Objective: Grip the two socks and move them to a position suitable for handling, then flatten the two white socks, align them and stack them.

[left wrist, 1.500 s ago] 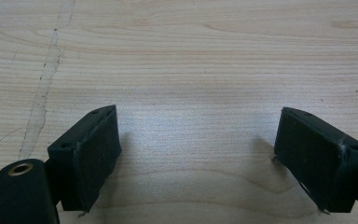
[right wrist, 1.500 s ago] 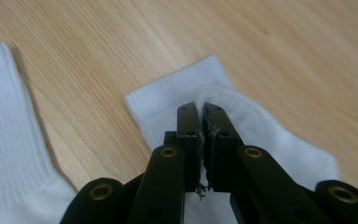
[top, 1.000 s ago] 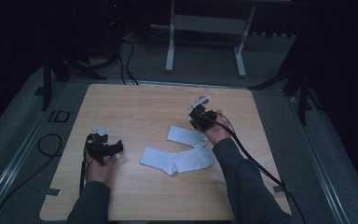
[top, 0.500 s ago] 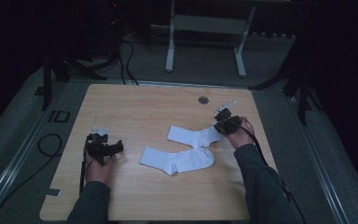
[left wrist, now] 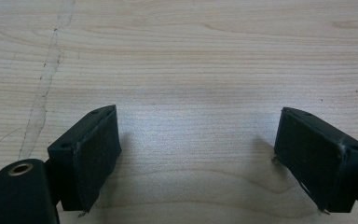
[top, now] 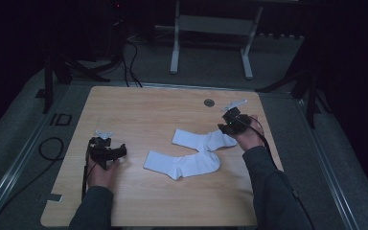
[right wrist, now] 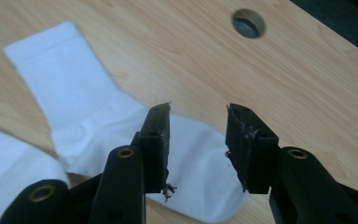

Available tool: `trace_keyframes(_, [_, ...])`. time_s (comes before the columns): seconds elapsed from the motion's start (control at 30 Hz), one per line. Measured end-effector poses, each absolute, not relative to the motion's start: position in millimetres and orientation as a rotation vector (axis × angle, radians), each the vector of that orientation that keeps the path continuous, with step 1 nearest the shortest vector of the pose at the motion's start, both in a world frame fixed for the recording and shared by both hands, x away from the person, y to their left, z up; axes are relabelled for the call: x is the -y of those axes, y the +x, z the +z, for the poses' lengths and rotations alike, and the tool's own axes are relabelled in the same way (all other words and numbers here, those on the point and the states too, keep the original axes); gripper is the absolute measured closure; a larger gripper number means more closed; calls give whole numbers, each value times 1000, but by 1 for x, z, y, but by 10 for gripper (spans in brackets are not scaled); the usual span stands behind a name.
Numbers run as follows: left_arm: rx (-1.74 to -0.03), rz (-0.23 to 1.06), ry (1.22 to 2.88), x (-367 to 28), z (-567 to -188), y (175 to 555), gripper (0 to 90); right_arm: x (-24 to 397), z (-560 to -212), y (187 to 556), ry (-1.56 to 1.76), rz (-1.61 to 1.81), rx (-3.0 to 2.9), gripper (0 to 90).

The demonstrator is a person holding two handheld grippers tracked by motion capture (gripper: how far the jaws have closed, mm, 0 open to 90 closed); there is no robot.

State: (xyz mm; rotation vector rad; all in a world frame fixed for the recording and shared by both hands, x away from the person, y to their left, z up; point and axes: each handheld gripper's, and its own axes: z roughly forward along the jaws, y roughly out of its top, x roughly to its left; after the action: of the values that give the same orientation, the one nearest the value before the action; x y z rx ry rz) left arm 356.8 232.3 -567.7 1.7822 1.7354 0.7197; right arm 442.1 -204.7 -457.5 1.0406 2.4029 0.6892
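Observation:
Two white socks lie on the wooden table (top: 143,110). The far sock (top: 201,140) stretches out to the right; the near sock (top: 182,164) lies just in front of it and touches it. My right gripper (top: 225,128) hovers at the far sock's toe end. In the right gripper view its jaws (right wrist: 198,140) stand apart, having just been opening, with the far sock (right wrist: 88,107) flat on the wood below and no cloth pinched. The near sock (right wrist: 9,158) shows at the lower left. My left gripper (top: 117,152) rests at the table's left, its jaws (left wrist: 198,140) wide open over bare wood.
A round cable hole (top: 209,102) sits near the table's far edge, also seen in the right gripper view (right wrist: 248,22). Beyond the table stands a metal frame (top: 211,43). A cable (top: 48,148) lies on the floor to the left.
My right gripper moved to the right along the table, drawing the far sock's toe end out with it, then its jaws parted and let the cloth go. The left gripper stayed still.

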Motion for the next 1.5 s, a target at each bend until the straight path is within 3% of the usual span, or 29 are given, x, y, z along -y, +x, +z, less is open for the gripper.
trace_keyframes(0.93, [-1736, 720, 1778, -232, -568, 357, 143, 157, -448, 441, 800, 686, -2540, 547])
trace_keyframes(1.5, [-1735, 720, 1782, -232, -568, 357, 143, 129, -464, 445, 652, 650, -2654, 537])
